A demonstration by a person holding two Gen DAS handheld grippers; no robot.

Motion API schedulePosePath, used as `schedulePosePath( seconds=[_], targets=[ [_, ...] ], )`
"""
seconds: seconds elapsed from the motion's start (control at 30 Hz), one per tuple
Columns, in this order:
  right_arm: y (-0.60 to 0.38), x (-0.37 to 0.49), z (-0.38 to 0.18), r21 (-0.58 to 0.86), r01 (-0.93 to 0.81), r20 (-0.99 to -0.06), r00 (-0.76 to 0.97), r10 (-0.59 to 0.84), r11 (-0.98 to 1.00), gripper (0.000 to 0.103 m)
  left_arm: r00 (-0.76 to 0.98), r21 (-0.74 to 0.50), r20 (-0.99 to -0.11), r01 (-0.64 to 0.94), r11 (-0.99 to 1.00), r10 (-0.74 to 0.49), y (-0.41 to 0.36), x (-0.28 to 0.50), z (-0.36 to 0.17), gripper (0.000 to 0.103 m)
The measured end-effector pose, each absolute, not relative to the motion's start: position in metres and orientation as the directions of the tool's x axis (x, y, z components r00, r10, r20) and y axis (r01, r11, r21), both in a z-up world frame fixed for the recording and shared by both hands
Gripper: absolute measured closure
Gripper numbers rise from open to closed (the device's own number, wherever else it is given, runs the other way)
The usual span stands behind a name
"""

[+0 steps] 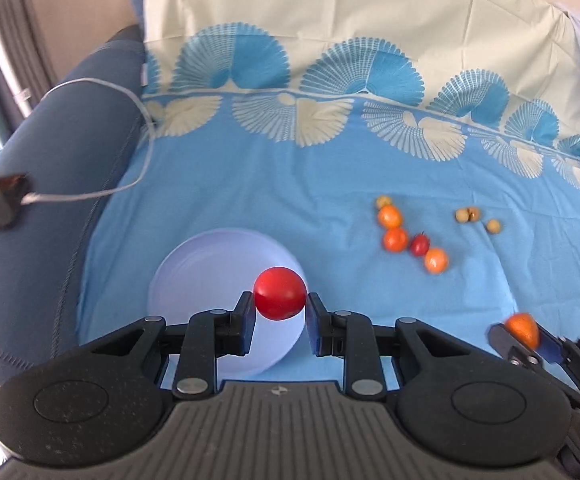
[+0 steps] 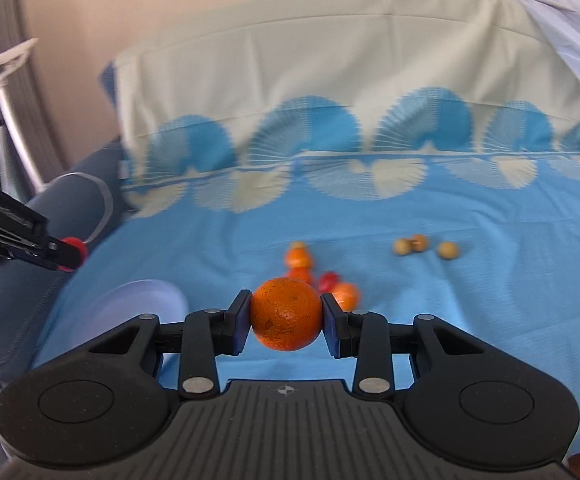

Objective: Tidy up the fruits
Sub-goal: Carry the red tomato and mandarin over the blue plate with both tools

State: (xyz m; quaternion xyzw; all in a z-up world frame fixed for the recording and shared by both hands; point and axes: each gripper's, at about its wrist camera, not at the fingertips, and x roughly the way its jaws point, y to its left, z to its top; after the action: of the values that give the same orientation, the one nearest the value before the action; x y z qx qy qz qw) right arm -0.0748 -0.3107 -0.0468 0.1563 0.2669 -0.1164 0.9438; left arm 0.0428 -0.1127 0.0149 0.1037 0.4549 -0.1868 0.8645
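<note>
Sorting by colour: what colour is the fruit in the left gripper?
Red fruit, clearest in the left wrist view.

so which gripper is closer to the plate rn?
Left. The left gripper, clamping a red fruit, hangs over the plate. The right gripper, clamping an orange, is off to the plate's right.

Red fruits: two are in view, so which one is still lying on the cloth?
The smaller dark red fruit, lying among the orange fruits on the blue cloth. The bigger red fruit is gripped in the left jaws over the plate.
</note>
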Motion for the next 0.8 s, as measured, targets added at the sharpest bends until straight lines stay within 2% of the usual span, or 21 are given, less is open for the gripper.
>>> schedulePosePath(
  seconds=[0.33, 0.8],
  targets=[
    [-0.214, -0.102, -0.008, 0.206, 0.085, -0.512, 0.859, 0.033, 0.975, 0.065, 0.564, -0.013, -0.8, 0.321, 0.947, -0.203, -0.017, -0.013, 0.024, 0.074],
    [-0.162, -0.116, 0.014, 0.139, -0.037, -0.499, 0.86, 0.102, 0.99, 0.065, 0.623, -0.054, -0.756, 0.246, 0.968, -0.201, 0.038, -0.044, 0.041, 0.074]
  ],
)
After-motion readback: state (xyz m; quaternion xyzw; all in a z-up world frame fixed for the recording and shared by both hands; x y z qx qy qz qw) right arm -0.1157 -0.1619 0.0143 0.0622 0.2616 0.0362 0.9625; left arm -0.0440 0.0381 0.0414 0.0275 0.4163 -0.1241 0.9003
